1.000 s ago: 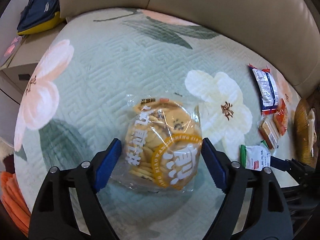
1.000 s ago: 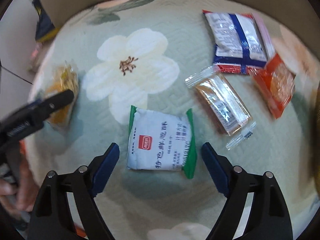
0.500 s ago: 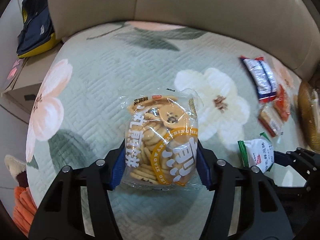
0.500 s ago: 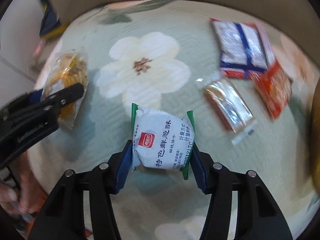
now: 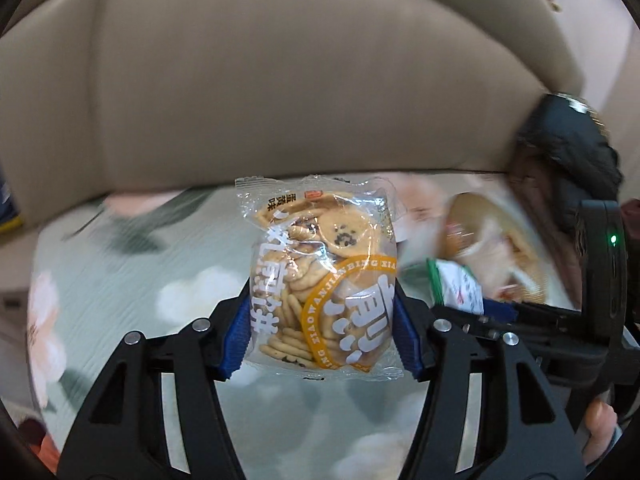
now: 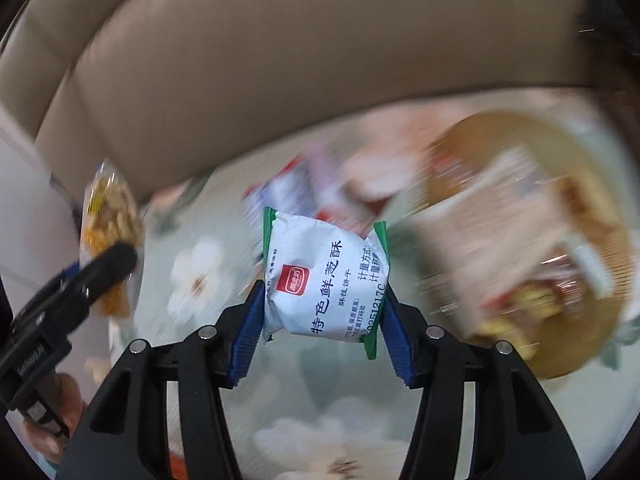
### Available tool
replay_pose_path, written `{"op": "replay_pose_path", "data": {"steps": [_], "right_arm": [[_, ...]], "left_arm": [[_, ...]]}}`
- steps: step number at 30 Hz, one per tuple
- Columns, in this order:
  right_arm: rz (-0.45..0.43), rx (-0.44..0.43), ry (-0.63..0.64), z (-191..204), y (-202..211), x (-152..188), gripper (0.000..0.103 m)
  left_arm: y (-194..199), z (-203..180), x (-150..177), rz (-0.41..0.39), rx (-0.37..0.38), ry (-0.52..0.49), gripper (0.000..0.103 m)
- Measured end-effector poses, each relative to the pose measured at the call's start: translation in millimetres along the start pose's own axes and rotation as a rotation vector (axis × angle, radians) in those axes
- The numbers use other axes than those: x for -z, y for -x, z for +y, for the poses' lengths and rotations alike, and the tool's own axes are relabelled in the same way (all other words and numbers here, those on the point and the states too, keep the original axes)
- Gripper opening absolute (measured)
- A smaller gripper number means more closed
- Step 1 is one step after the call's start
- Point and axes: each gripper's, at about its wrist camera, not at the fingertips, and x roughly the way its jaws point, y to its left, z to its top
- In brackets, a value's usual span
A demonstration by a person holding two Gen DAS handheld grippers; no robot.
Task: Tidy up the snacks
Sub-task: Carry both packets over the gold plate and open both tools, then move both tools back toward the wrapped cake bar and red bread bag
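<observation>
My left gripper (image 5: pixel 322 332) is shut on a clear bag of small yellow crackers (image 5: pixel 324 276), held up above the flowered seat cover (image 5: pixel 132 280). My right gripper (image 6: pixel 316 320) is shut on a white packet with green ends (image 6: pixel 326 280), also lifted off the seat. The right gripper with its packet (image 5: pixel 456 286) shows at the right of the left wrist view. The cracker bag (image 6: pixel 106 240) and the left gripper's black finger (image 6: pixel 96 276) show at the left of the right wrist view. A woven basket (image 6: pixel 576 344) holding several snacks lies blurred to the right.
The beige sofa backrest (image 5: pixel 280 72) fills the upper half of both views. Blurred loose snack packets (image 6: pixel 304 192) lie on the seat behind the white packet. A person's hand (image 6: pixel 60 408) holds the left gripper's handle. A dark object (image 5: pixel 568 152) sits on the sofa's right end.
Both grippers have shut on their snacks and lifted them off the seat. The views have tilted up toward the backrest and swung toward the basket.
</observation>
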Motion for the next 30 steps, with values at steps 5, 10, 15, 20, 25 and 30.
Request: {"op": "replay_pose_path", "data": {"steps": [5, 10, 15, 20, 25, 30], "right_arm": [[-0.143, 0.128, -0.083, -75.3, 53.9, -14.0, 0.054], [-0.18, 0.179, -0.151, -124.8, 74.4, -14.6, 0.055], [-0.116, 0.189, -0.216, -158.5, 58.2, -3.9, 0.084], [-0.075, 0.204, -0.306, -177.7, 44.3, 7.4, 0.083], [-0.101, 0.185, -0.22, -132.6, 43.4, -0.4, 0.083], [-0.126, 0.141, -0.067, -60.2, 37.3, -6.6, 0.089]], "left_arm": [[-9.9, -79.8, -22.9, 0.011, 0.089, -0.072, 0.06], [-28.1, -155.8, -29.4, 0.048, 0.165, -0.156, 0.06], [-44.7, -219.2, -16.1, 0.039, 0.129, -0.314, 0.081], [-66.2, -201.5, 27.6, 0.109, 0.019, -0.412, 0.08], [-61.6, -135.8, 33.6, 0.131, -0.008, -0.282, 0.082], [-40.7, -79.4, 29.0, 0.102, -0.014, -0.157, 0.085]]}}
